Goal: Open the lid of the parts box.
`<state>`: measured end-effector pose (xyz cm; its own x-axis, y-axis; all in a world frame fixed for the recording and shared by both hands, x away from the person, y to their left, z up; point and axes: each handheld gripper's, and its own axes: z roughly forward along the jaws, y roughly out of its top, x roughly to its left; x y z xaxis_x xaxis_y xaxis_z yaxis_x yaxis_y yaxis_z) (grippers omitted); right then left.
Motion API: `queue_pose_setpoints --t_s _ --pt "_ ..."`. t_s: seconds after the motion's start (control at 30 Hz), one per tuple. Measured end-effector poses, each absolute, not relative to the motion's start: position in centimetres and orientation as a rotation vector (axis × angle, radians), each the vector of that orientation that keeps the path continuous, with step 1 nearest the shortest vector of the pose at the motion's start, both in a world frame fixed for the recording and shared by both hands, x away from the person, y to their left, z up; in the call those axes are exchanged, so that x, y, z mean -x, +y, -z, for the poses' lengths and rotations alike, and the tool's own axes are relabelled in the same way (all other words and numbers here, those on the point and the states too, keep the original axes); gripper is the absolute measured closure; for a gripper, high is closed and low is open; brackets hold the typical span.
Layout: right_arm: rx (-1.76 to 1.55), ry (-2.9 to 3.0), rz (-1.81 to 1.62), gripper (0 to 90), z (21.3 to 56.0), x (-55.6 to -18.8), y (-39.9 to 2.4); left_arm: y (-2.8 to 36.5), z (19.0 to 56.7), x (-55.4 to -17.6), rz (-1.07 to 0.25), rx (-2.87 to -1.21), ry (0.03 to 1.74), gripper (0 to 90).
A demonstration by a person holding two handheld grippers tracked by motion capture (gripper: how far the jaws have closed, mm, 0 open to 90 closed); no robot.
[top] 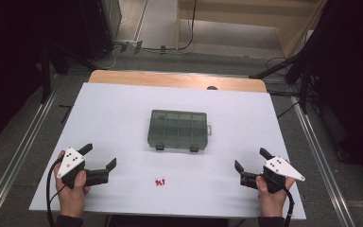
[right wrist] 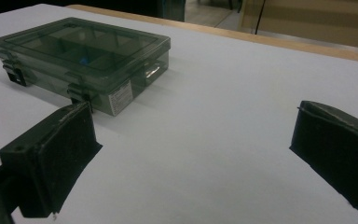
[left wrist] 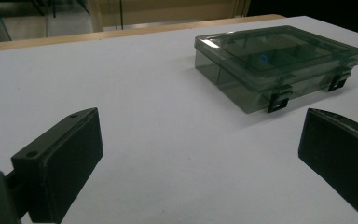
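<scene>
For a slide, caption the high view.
Two open claws, left and right, flank a closed compartment box and small red pieces.

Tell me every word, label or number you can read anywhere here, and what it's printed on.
No text here can be read.
White sticker on the end wall of the compartment box: printed lines, too small and blurred to read.
Small red pieces on the table: no lettering can be made out.
Grey plates on the left gripper and right gripper: holes, no writing.

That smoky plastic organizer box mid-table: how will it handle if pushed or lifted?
The box is flat and wide, so it will likely slide, not tip. The hard, glossy lid looks slippery. It seems nearly empty, so probably light; both latches look shut, so the lid should hold.
</scene>
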<state>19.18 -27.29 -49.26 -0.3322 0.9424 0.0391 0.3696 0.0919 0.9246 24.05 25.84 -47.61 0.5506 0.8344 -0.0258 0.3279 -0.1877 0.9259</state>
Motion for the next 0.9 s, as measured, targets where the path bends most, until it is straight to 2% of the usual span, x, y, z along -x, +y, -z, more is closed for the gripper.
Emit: queue_pose_setpoints --t_s 0.13,0.9 --pt "-1.305 1.773 -1.269 2.0 49.1 -19.9 -26.8 25.0 47.1 -24.6 -0.576 -1.753 0.983 0.0" --pt "-1.214 1.835 -1.377 8.4 46.1 -26.1 -24.6 20.6 44.4 -30.4 -0.531 -1.747 0.894 0.0"
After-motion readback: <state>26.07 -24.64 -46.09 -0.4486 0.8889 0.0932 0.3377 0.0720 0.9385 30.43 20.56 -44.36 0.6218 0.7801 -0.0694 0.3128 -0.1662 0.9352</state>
